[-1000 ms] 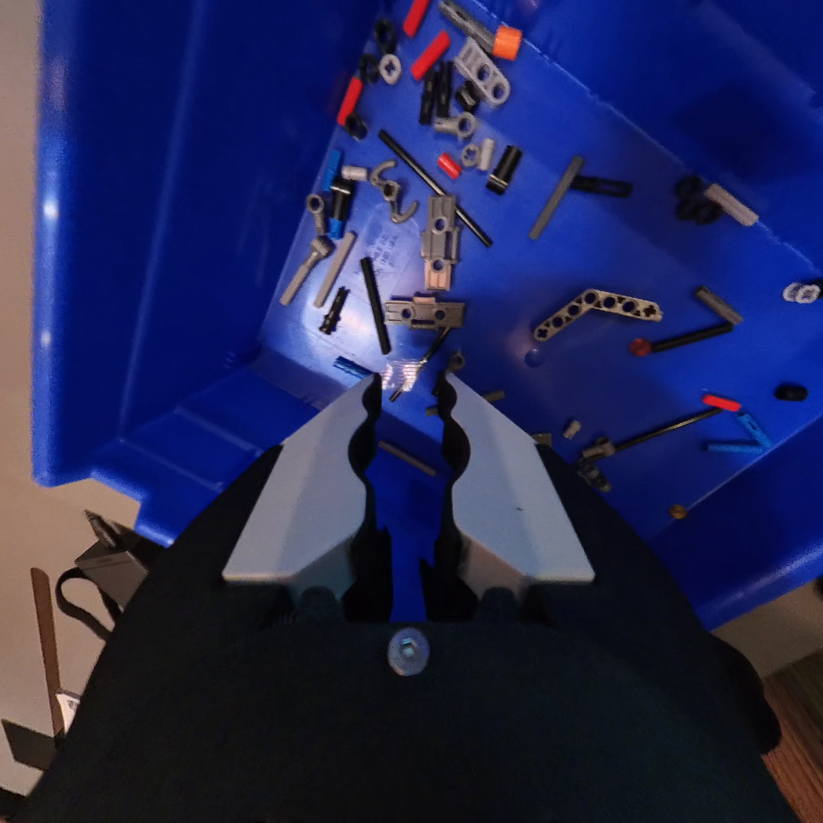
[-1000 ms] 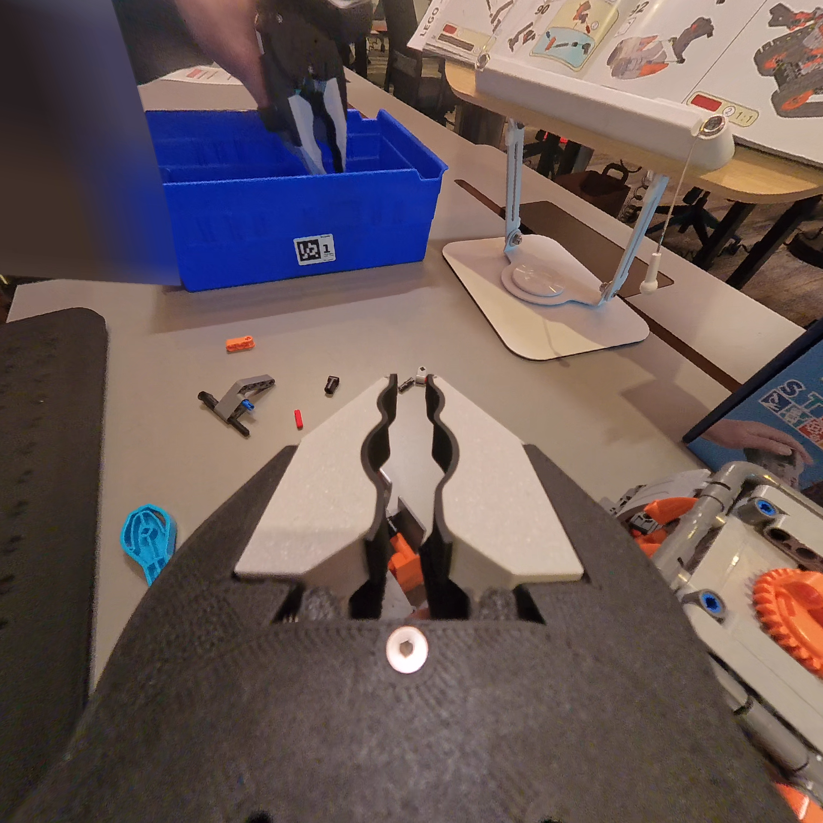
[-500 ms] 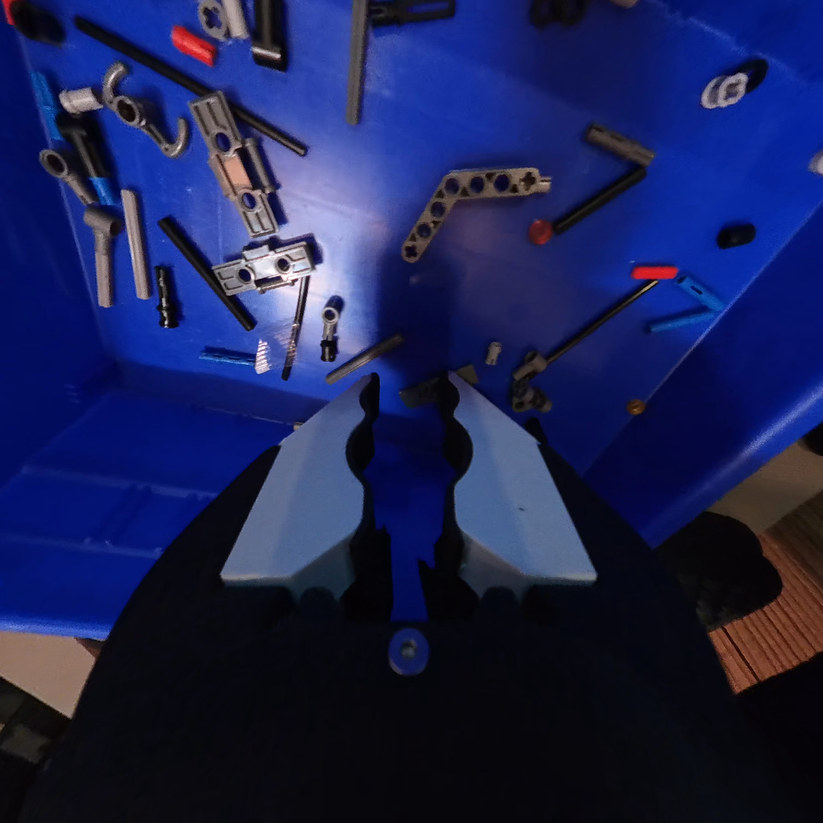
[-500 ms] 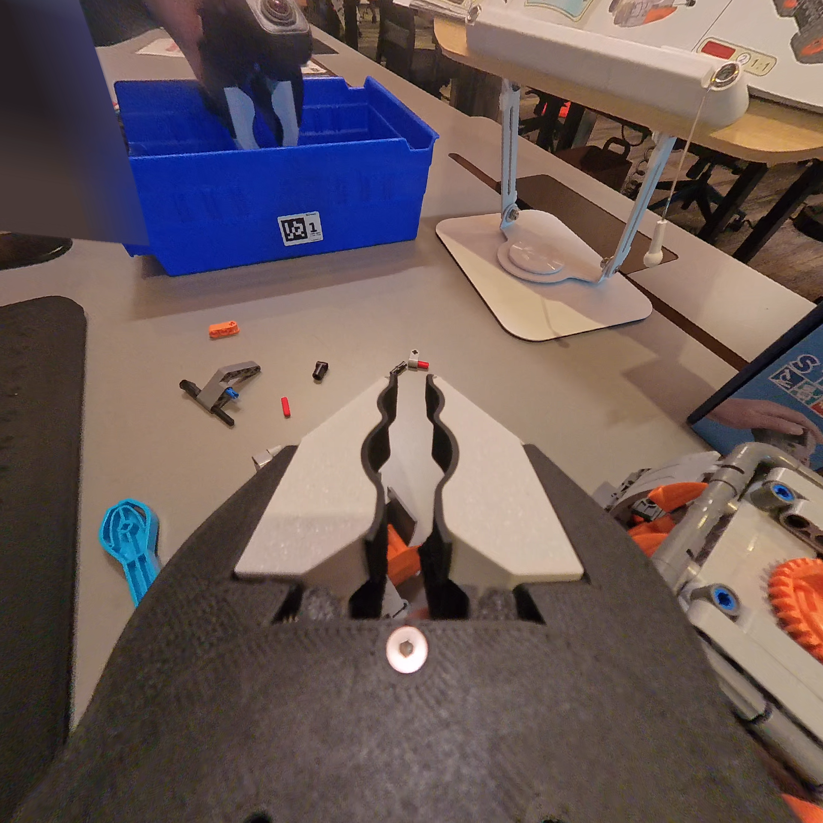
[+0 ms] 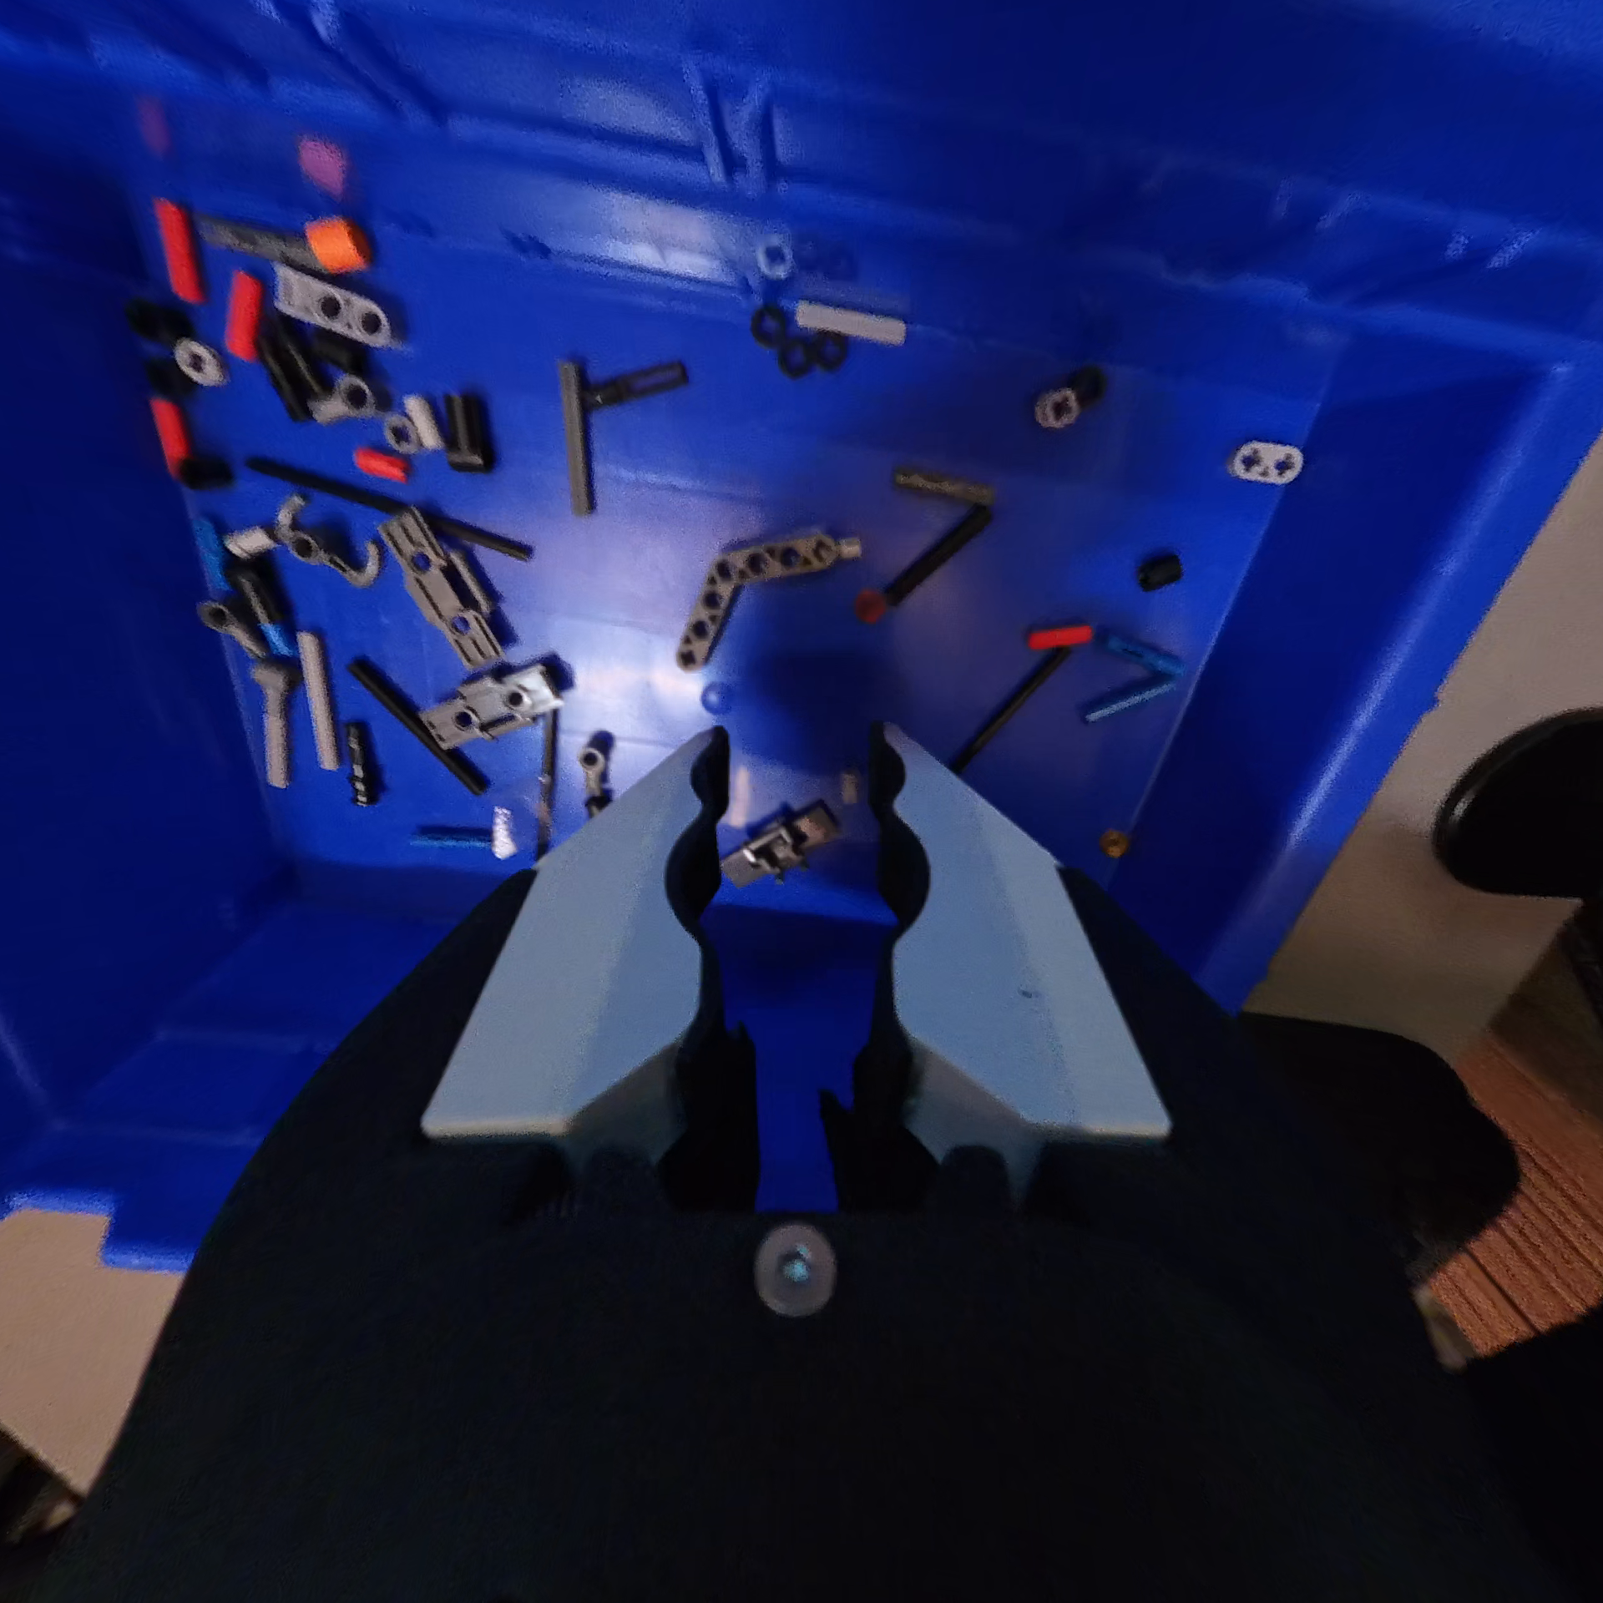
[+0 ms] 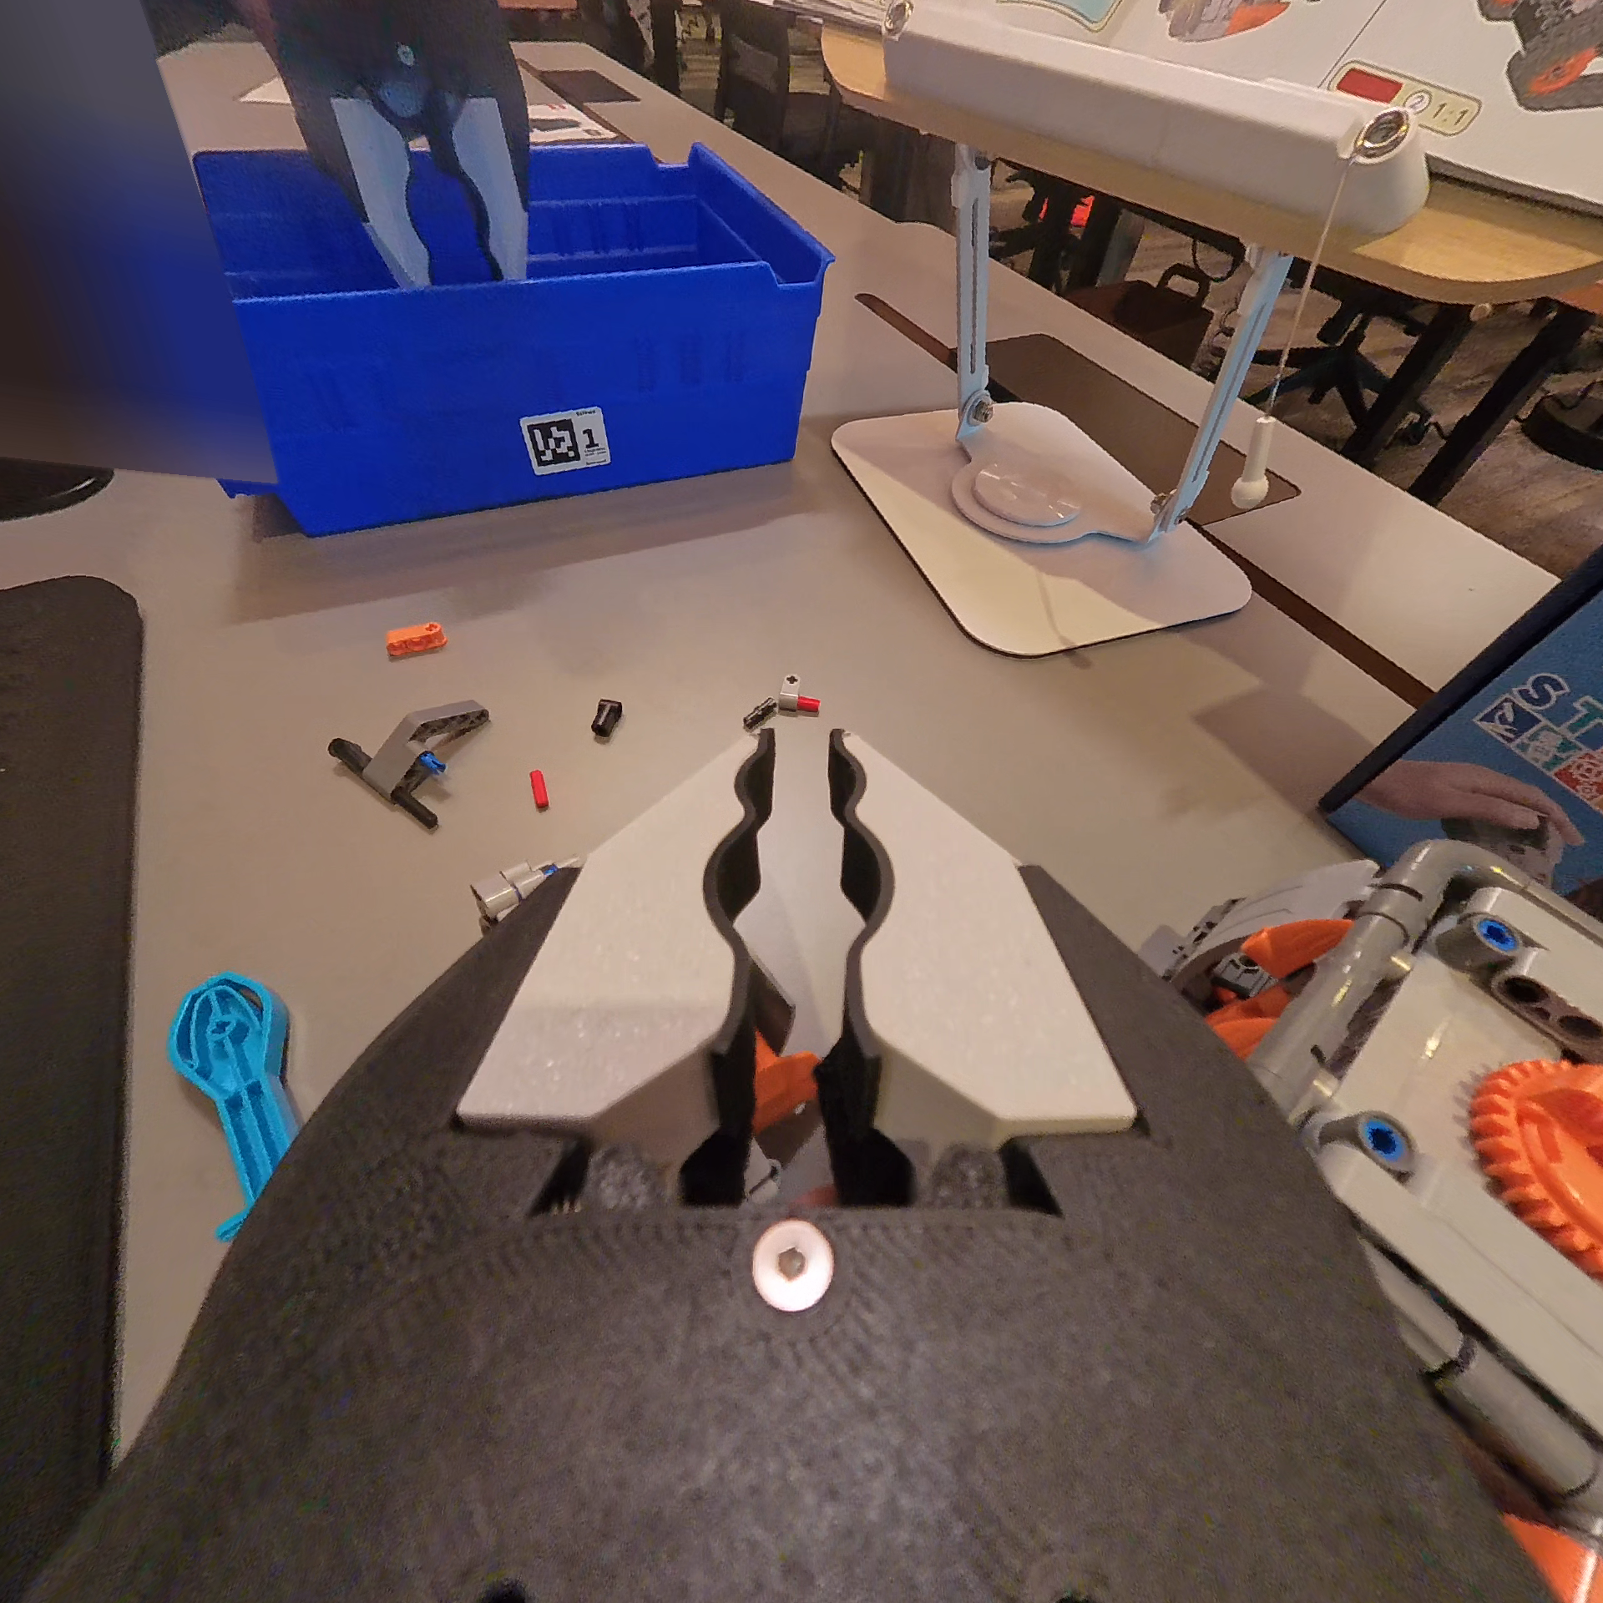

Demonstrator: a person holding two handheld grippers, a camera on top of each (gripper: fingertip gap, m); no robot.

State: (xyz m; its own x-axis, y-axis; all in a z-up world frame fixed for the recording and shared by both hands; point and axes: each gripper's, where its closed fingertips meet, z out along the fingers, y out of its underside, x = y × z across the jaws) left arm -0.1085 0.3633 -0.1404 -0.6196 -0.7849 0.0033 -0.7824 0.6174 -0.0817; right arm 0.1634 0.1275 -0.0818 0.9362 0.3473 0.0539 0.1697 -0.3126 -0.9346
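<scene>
Since a second ago your left gripper has swung across the blue bin from the near-left corner toward the right; your right gripper has barely shifted, and a small grey-and-red piece now shows clear of its tips.

Item: left gripper. Jaws parted to a moderate gap, nothing held. Tips hang low inside the bin, seen also from the right wrist view.
Nearest part: small dark grey connector, lying on the bin floor in the gap between your fingers; contact cannot be told.
Bin contents: bent grey beam with holes, black axles, red pins, blue pins, grey connectors, an orange-tipped piece. View is blurred.

Item: right gripper. Jaws parted narrowly, nothing between the tips; an orange part shows below, behind the fingers.
Surface: grey table, with loose parts: orange piece, grey angled beam on a black axle, black pin, red pin, turquoise tool.
Surroundings: black mat at left, white stand beyond, part-built grey and orange model at right, blue box behind it.
</scene>
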